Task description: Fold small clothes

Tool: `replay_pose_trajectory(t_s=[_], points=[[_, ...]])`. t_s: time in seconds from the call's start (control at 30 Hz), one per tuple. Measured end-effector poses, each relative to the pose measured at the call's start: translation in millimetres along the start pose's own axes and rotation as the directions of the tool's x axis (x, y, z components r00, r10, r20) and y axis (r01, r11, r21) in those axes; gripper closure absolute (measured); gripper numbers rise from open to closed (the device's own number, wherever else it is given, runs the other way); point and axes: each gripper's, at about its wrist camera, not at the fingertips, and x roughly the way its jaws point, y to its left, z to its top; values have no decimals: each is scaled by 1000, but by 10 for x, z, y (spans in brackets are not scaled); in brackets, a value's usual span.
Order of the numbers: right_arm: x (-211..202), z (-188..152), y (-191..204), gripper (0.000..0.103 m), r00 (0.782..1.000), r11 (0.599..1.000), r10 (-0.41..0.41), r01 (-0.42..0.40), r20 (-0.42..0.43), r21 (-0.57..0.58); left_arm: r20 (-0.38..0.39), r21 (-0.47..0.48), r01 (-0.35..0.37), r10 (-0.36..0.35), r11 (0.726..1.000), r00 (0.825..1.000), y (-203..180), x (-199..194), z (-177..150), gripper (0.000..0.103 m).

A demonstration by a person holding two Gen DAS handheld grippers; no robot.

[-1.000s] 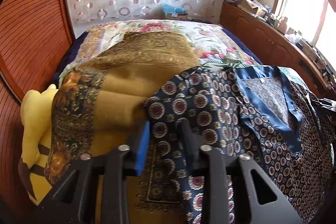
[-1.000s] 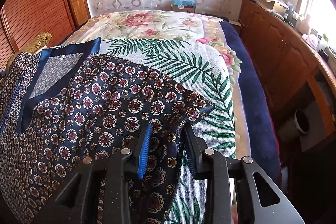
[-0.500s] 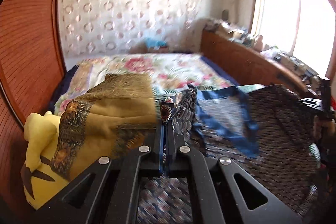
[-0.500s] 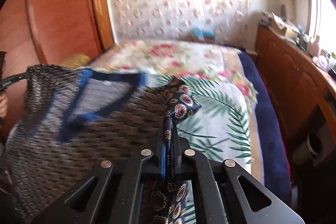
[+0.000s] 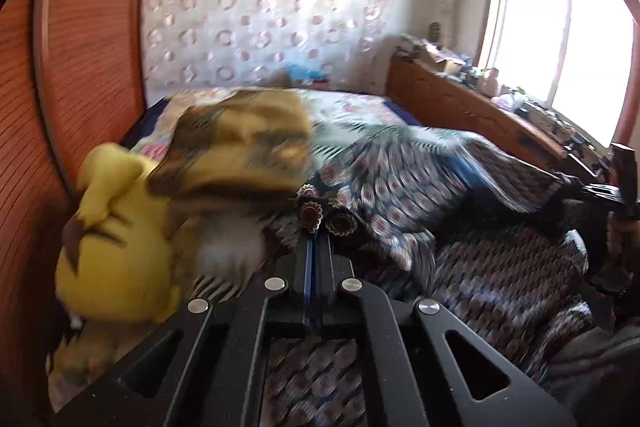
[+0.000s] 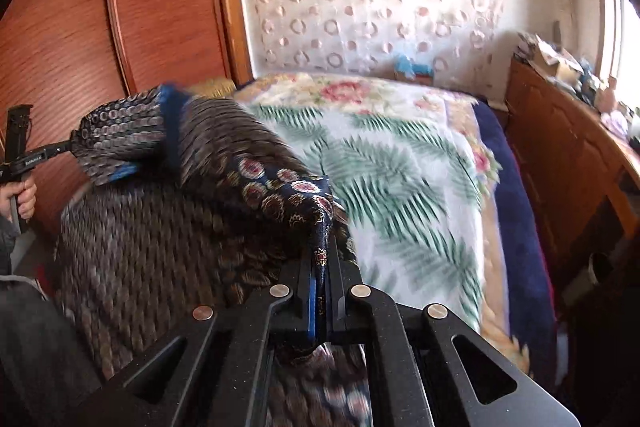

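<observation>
Grippers have both clamped down now: a second back the jaws were open over the flat fabric, and now the left gripper (image 5: 313, 227) is pinched tight on one corner of the patterned navy garment (image 5: 400, 187) while the right gripper (image 6: 322, 251) is squeezed on another corner, cloth poking up between the pads in both wrist views. The garment isn't lying spread on the bed (image 6: 400, 155) any more; it's been hauled up off the palm-leaf bedspread and hangs stretched between the two hands, with its blue trim (image 6: 172, 123) bunched near the left side. You can spot the person's left hand (image 6: 22, 195) holding that tool at the edge of the right wrist view. Next to it, the mustard paisley cloth (image 5: 240, 143) and yellow plush toy (image 5: 116, 239) sit by the wooden headboard (image 5: 80, 67), not involved. Everything's motion-blurred, so it's mid-swing. My read: corners are secured and the lift is underway, so the fold proper, carrying these corners over to the opposite edge, is what comes next, nothing is creased yet.
</observation>
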Motion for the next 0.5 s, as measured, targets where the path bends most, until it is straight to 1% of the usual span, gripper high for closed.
replay_pose_trajectory(t_s=[0.07,0.17,0.23,0.27,0.33,0.37,0.4,0.47,0.5], points=[[-120,-143,-75,101,1000,1000,0,0,-24,29,-17,-15,-19,19,1000,1000,92,-31,-88,101],[-242,-276,-142,101,998,999,-3,5,-55,35,-41,-24,-50,49,998,998,172,-23,-200,101],[-279,-354,-171,101,997,999,6,-3,-82,42,-58,-38,-57,54,998,997,212,5,-240,101],[-283,-367,-160,101,996,999,-1,4,-90,39,-62,-42,-64,62,997,996,222,10,-265,100],[-287,-345,-158,99,996,999,3,1,-94,38,-65,-41,-78,75,996,995,238,18,-243,92],[-313,-326,-155,92,996,999,-2,5,-88,38,-53,-38,-85,83,996,995,243,-7,-217,83],[-318,-268,-153,90,997,999,-9,12,-82,39,-41,-37,-87,86,996,995,242,-18,-190,72],[-382,-169,-167,77,998,999,-14,17,-55,43,-7,-41,-81,81,996,997,269,-95,-123,58],[-408,-146,-166,73,999,999,-19,21,-44,44,7,-38,-84,84,996,996,274,-110,-60,52]])
